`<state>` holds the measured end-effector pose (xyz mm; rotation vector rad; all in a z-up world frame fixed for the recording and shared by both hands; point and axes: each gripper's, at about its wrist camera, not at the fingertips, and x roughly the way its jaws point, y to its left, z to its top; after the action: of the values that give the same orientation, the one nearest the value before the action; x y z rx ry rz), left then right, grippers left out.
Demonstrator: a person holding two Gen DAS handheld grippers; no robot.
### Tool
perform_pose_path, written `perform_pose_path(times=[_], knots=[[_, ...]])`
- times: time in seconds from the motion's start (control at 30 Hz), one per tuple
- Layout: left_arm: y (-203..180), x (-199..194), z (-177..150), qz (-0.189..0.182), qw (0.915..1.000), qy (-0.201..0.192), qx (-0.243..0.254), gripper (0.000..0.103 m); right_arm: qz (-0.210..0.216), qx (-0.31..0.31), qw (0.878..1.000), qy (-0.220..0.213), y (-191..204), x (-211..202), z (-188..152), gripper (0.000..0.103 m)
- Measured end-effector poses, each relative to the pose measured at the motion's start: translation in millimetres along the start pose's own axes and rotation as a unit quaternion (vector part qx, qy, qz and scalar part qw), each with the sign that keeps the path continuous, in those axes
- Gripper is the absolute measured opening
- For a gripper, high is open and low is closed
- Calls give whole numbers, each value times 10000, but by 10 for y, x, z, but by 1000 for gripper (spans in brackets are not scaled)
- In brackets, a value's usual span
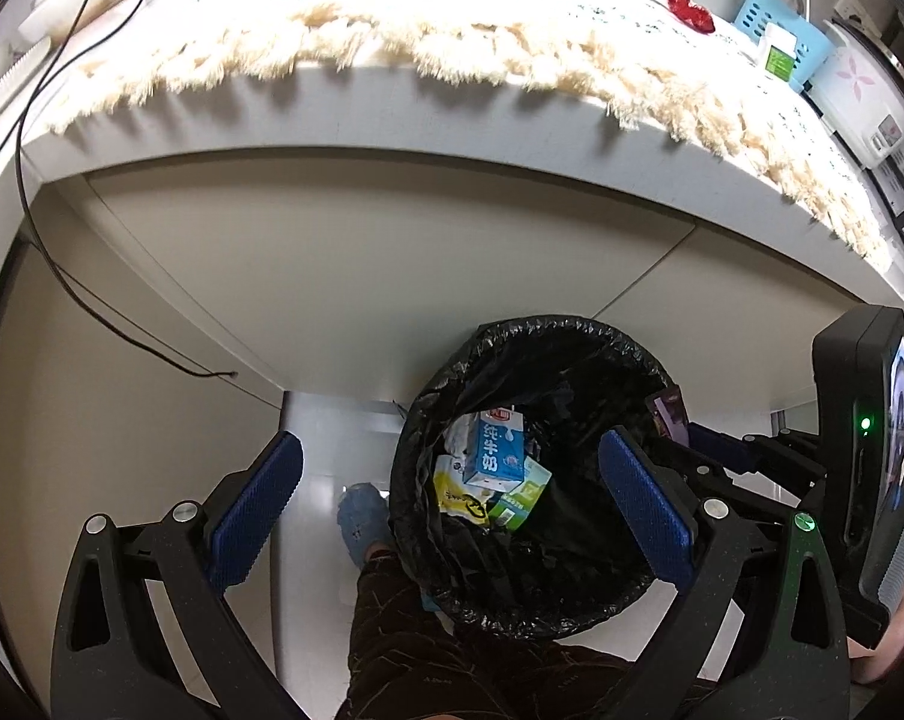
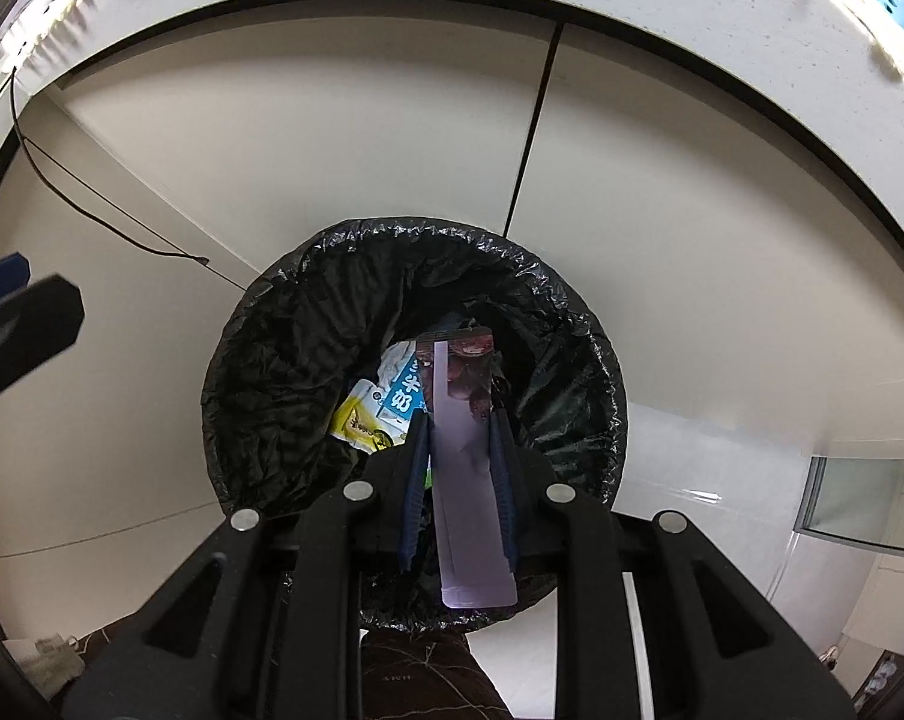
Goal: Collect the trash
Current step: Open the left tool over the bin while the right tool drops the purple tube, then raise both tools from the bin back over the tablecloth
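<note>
A bin lined with a black bag stands on the floor below the table edge. Inside lie a blue milk carton, a yellow wrapper and a green carton. My left gripper hovers over the bin, open and with nothing between its blue pads. My right gripper points down over the bin, shut on a flat purple packet that sticks out past its fingertips. The packet also shows at the bin's right rim in the left wrist view.
A table with a fringed cloth overhangs the bin. On it sit a red scrap, a blue basket and a white cooker. A black cable hangs at left. A person's leg is beside the bin.
</note>
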<state>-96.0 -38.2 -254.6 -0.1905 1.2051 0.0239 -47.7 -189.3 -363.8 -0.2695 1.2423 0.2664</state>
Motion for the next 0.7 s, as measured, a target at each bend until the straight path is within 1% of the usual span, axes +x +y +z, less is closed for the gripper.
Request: perform_pose_path(times=[0.03,0.1,0.17,0.2,0.27,0.33,0.4,0.47,0.53,0.67,0.7], knots=[[0,11,-5,12,10000,17,5,97,-3,11,10000,-12,-6,-2,2,21],[-2,23,-16,21,10000,30,10,97,-54,54,10000,-45,-24,-16,4,26],[-10,45,-4,3,10000,44,-10,97,-81,109,9999,-65,-36,-19,3,45],[-18,54,1,-3,10000,49,-16,97,-101,124,9998,-98,-42,-31,-2,49],[-43,66,10,-39,10000,38,-11,97,-147,117,9997,-185,-66,-90,-15,65],[-64,61,11,-59,10000,17,-18,97,-143,172,9994,-277,-115,-168,-29,73],[-91,46,26,-74,10000,7,-50,97,-225,256,9990,-293,-174,-261,-31,75],[-119,-34,68,-115,9999,-75,-81,97,-213,338,9986,-343,-231,-381,-15,81],[-144,-125,124,-125,9997,-161,-98,97,-227,414,9977,-496,-285,-547,15,85],[-165,-392,271,-300,9986,-396,-173,97,-270,396,9946,-921,-347,-957,97,93],[-164,-450,309,-326,9984,-421,-212,97,-244,374,9939,-1010,-354,-1049,119,94]])
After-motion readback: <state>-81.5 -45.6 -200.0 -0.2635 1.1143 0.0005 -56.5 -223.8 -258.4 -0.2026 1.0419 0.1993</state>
